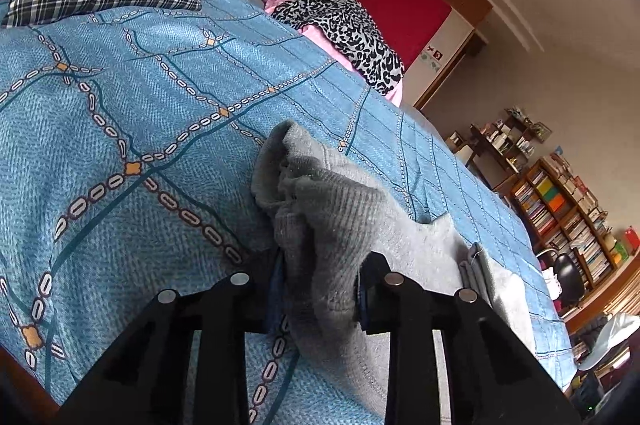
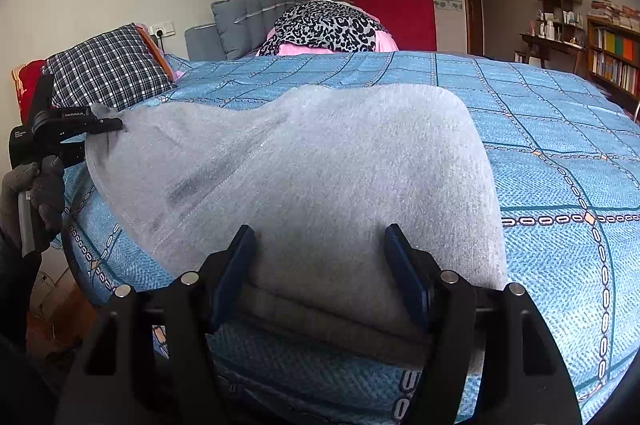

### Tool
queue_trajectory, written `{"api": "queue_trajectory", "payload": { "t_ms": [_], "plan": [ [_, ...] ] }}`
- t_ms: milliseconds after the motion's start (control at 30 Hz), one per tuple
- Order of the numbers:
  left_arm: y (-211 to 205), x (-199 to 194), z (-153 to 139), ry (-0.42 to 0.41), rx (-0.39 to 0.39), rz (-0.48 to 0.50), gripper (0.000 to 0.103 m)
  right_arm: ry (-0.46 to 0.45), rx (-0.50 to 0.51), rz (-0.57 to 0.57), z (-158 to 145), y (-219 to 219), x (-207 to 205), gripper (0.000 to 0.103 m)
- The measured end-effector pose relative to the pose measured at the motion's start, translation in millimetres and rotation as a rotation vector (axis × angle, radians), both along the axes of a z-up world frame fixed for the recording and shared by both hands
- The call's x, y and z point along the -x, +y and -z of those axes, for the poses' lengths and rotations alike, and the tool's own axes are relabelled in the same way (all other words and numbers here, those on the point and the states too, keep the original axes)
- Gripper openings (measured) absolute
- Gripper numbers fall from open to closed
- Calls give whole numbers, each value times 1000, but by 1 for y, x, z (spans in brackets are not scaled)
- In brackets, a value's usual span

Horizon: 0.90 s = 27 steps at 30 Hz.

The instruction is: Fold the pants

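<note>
Grey fleece pants (image 2: 320, 165) lie on the blue patterned bedspread (image 2: 560, 153), folded over with layered edges near the camera. My left gripper (image 1: 320, 289) is shut on a bunched ribbed end of the pants (image 1: 324, 209). It also shows in the right wrist view (image 2: 108, 125), pinching the pants' far left corner. My right gripper (image 2: 320, 265) is open, its blue-padded fingers (image 2: 236, 265) standing on either side of the near folded edge of the pants.
A plaid pillow (image 2: 108, 69) and grey cushions (image 2: 252, 17) sit at the head of the bed. A leopard-print and pink pile (image 2: 324, 29) lies at the far side. Bookshelves (image 2: 612, 53) stand at the right wall. The bed edge drops off at the left.
</note>
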State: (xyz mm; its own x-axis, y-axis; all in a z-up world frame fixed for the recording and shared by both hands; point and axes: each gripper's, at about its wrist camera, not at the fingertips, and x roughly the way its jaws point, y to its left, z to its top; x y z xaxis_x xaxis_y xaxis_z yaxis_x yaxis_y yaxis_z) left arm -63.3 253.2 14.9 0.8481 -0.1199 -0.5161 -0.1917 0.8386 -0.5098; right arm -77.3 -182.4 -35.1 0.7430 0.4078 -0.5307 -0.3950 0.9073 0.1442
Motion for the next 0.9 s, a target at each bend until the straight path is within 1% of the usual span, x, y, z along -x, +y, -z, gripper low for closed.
{"api": "queue_trajectory", "payload": {
  "t_ms": [67, 100, 133, 167, 200, 267, 300, 333, 400, 433, 467, 533, 567, 600, 633, 767, 900],
  "plan": [
    [2, -3, 2, 10, 9, -23, 33, -1, -1, -1, 0, 0, 0, 69],
    [4, -6, 5, 24, 18, -35, 46, -1, -2, -2, 0, 0, 0, 69],
    [7, -9, 9, 45, 25, -52, 60, -2, -2, -2, -1, 0, 0, 69],
    [9, -11, 13, 66, 33, -72, 63, -3, -3, -3, -1, 0, 0, 69],
    [11, -13, 16, 72, 43, -75, 63, -4, -3, -4, -1, 0, -1, 69],
    [8, -15, 17, 69, 21, -66, 66, -7, -3, -4, -1, 1, -1, 69],
    [6, -18, 16, 70, 10, -52, 70, -8, -3, -3, -1, 1, -1, 69],
    [4, -20, 17, 69, 2, -49, 70, -9, -3, -3, -1, 1, -1, 69],
    [3, -23, 17, 59, 8, -43, 69, -11, -3, -2, -1, 1, -2, 69],
    [3, -24, 18, 57, 16, -44, 59, -12, -3, -2, -1, 2, -1, 69],
    [4, -26, 18, 59, 28, -44, 54, -13, -1, -1, -1, 2, -1, 69],
    [8, -28, 18, 55, 56, -45, 40, -16, 3, -1, -1, 2, -1, 69],
    [7, -27, 17, 50, 59, -42, 38, -18, 5, 0, -1, 2, 0, 69],
    [7, -26, 14, 42, 53, -43, 35, -20, 6, 0, -1, 3, 0, 69],
    [5, -24, 10, 31, 41, -41, 32, -21, 6, 1, -1, 3, 0, 69],
    [-6, -15, -11, -28, -14, -31, 28, -25, 5, 4, -1, 3, 0, 69],
    [-28, -11, -34, -80, -86, -7, 28, -30, -1, 5, -2, 2, 1, 69]
  ]
}}
